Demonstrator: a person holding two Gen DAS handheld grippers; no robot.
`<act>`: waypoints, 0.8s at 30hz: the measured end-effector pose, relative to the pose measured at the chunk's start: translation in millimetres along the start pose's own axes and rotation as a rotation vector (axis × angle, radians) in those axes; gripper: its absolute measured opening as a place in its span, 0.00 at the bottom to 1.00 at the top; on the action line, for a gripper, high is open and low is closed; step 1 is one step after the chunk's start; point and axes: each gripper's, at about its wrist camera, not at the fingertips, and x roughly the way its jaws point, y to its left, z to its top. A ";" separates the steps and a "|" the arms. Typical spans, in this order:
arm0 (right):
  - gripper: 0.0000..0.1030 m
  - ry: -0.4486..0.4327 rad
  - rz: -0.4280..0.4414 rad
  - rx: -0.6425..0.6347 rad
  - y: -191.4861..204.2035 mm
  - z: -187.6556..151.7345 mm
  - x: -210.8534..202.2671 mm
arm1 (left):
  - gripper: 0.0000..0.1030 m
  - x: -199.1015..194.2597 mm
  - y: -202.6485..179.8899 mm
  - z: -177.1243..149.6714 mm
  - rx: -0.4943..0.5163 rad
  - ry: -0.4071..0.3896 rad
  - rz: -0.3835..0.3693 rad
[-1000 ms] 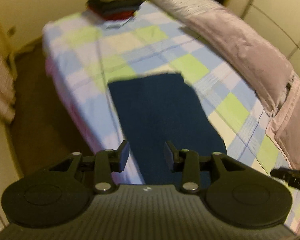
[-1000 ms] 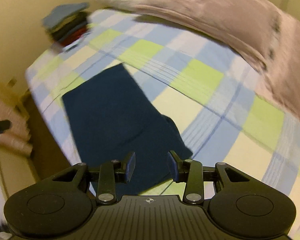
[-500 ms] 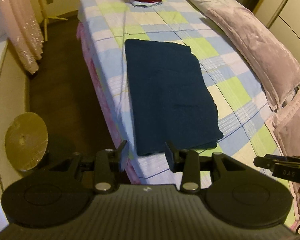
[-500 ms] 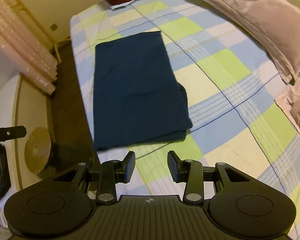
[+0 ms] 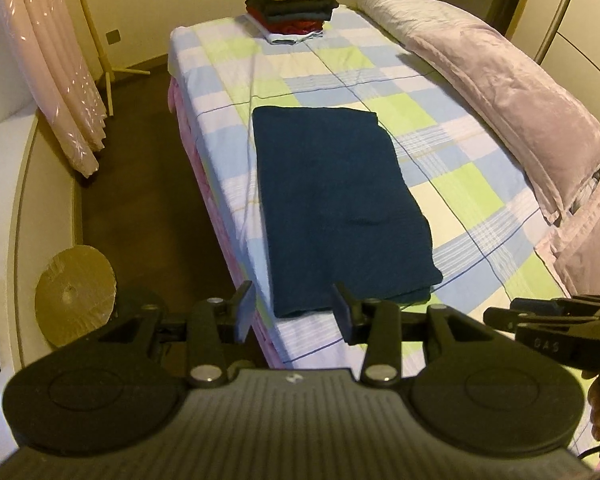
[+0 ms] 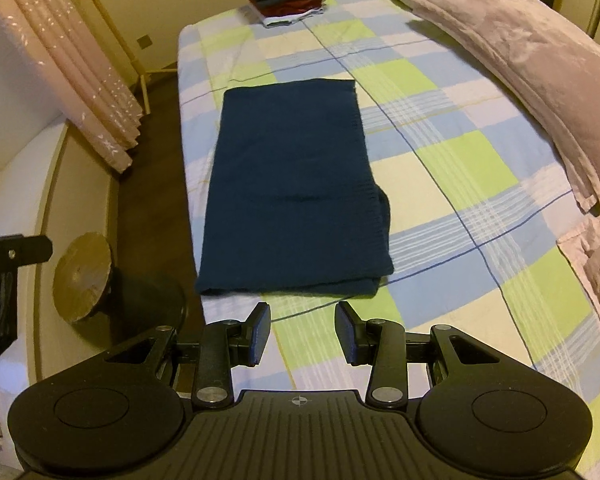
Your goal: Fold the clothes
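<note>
Left gripper (image 5: 294,306) and right gripper (image 6: 302,328) fingers are released above the bed (image 6: 460,168), short of the folded navy garment (image 6: 296,196).

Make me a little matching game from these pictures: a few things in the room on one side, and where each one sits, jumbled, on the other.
Things:
1. navy garment
2. stack of folded clothes
3. pink duvet
4. round gold disc

Places:
A. on the floor beside the bed
B. far end of the bed
C. along the bed's right side
D. flat on the bed, nearest the grippers

Pairs: 1-D, 2-B, 3-C, 4-A
</note>
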 end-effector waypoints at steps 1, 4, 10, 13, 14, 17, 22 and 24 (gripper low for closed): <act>0.38 0.000 0.002 -0.003 -0.4 -1.2 -0.8 | 0.37 -0.6 -2.5 -0.6 0.003 0.000 -0.001; 0.38 0.000 0.002 -0.009 -3.4 -4.9 -3.7 | 0.37 -1.4 -8.1 -2.0 0.014 -0.001 -0.006; 0.38 -0.011 -0.013 -0.001 -10.6 -10.9 -11.4 | 0.37 -3.6 -19.8 -5.9 0.037 -0.003 -0.015; 0.38 -0.015 -0.016 0.005 -13.7 -13.7 -14.4 | 0.37 -4.5 -23.5 -7.6 0.046 -0.003 -0.017; 0.38 -0.015 -0.015 0.007 -14.3 -14.2 -14.9 | 0.37 -4.5 -24.3 -8.1 0.048 -0.003 -0.016; 0.38 -0.014 -0.014 0.009 -14.9 -15.2 -16.2 | 0.37 -4.5 -25.7 -9.0 0.052 -0.002 -0.013; 0.38 -0.017 -0.010 -0.002 -11.8 -14.3 -16.9 | 0.37 -5.5 -24.2 -10.5 0.048 -0.002 -0.004; 0.38 -0.019 -0.009 -0.009 -9.1 -13.9 -16.2 | 0.37 -5.4 -22.1 -11.0 0.043 0.000 -0.002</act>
